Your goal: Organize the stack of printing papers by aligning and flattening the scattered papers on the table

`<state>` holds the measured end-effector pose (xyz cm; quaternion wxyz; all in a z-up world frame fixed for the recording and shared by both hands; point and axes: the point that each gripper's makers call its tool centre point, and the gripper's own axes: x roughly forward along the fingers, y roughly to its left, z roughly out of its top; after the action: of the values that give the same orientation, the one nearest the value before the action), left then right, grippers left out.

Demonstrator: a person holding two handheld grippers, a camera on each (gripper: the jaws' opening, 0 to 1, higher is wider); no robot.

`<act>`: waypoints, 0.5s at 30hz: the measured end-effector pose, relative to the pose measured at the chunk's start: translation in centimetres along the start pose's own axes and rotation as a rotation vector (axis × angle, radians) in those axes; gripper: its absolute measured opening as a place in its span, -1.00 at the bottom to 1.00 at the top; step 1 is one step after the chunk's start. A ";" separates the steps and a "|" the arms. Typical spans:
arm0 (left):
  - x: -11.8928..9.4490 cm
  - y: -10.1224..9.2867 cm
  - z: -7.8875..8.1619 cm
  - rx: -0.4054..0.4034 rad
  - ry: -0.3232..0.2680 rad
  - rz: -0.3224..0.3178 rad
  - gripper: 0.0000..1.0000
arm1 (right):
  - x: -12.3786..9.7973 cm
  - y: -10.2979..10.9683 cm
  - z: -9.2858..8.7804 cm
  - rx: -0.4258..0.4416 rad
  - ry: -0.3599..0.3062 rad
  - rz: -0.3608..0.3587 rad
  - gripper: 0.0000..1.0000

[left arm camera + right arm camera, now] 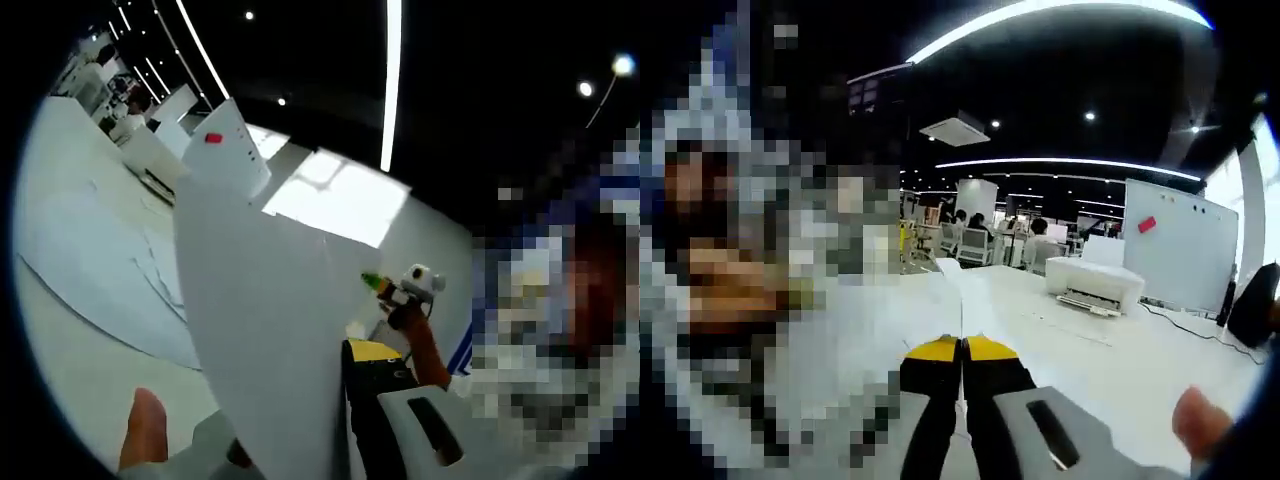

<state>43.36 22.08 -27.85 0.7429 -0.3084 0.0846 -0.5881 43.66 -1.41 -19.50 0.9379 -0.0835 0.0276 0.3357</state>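
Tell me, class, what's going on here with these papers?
A person with a gripper in each hand is lifting printing paper off a white table. The right gripper is shut on a sheet of paper seen edge-on. In the left gripper view a large sheet stands upright; more sheets lie scattered below. A printer and a whiteboard sit behind.

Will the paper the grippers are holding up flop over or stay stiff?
Probably floppy: the paper is a thin sheet seen nearly edge-on by the right gripper. It likely stands only because it is pinched. It looks light, so it may bend or slip if loosened.
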 end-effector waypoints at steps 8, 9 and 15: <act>-0.2 0.5 0.5 -0.012 -0.021 0.016 -0.89 | -1.5 1.5 4.7 -0.002 -0.081 0.057 -1.00; -0.2 0.5 0.5 -0.012 -0.022 0.017 -0.89 | -1.7 1.7 5.1 -0.006 -0.089 0.063 -1.00; -0.3 0.8 0.7 -0.021 -0.032 0.028 -0.89 | -3.1 3.1 8.0 -0.008 -0.138 0.111 -1.00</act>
<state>44.28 22.69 -27.79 0.7489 -0.3243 0.0833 -0.5719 39.21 0.43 -11.70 0.9172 -0.0624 -0.0339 0.3921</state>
